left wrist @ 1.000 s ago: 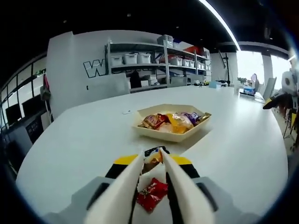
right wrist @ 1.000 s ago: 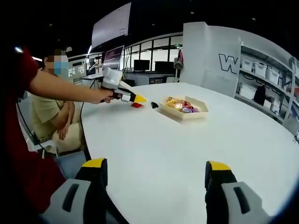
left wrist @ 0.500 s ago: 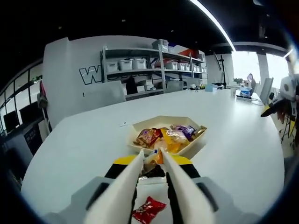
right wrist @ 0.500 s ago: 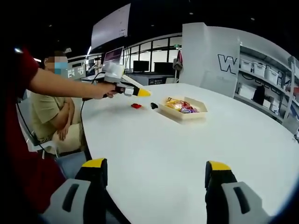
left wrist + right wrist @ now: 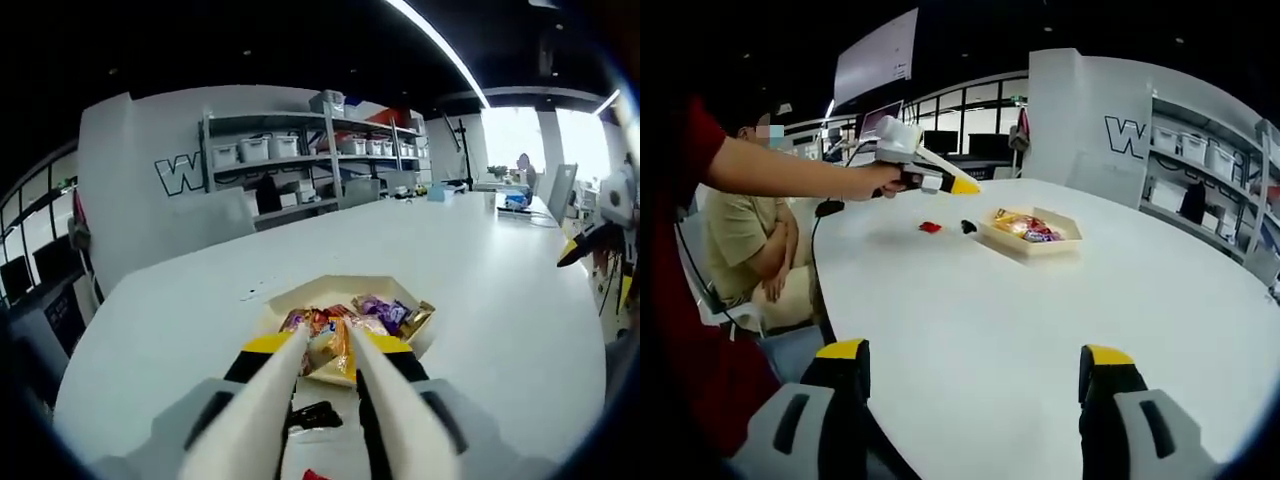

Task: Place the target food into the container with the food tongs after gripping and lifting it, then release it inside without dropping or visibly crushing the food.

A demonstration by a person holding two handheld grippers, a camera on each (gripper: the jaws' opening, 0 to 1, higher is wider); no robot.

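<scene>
My left gripper (image 5: 330, 343) is shut on white food tongs (image 5: 265, 400), whose arms run close together to tips hovering over the near rim of the beige tray (image 5: 345, 282) of wrapped snacks. A tan-orange bit sits between the tips; I cannot tell whether it is held or lies in the tray. A black packet (image 5: 312, 415) and a red packet (image 5: 316, 474) lie on the table below the tongs. The right gripper view shows the left gripper (image 5: 958, 185) raised above the table, short of the tray (image 5: 1032, 247), with the red packet (image 5: 930, 227) and black packet (image 5: 967, 227) beneath it. My right gripper (image 5: 975, 375) is open and holds nothing.
The large white round table (image 5: 1020, 320) has wide free surface around the tray. A seated person (image 5: 750, 240) is at its far left edge. Shelves with bins (image 5: 300, 150) stand behind the table. The outstretched arm (image 5: 780, 175) holds the left gripper.
The left gripper with the tongs rose and moved forward from over the red packet to the tray's near rim. The red and black packets stayed on the table. The right gripper held still.
</scene>
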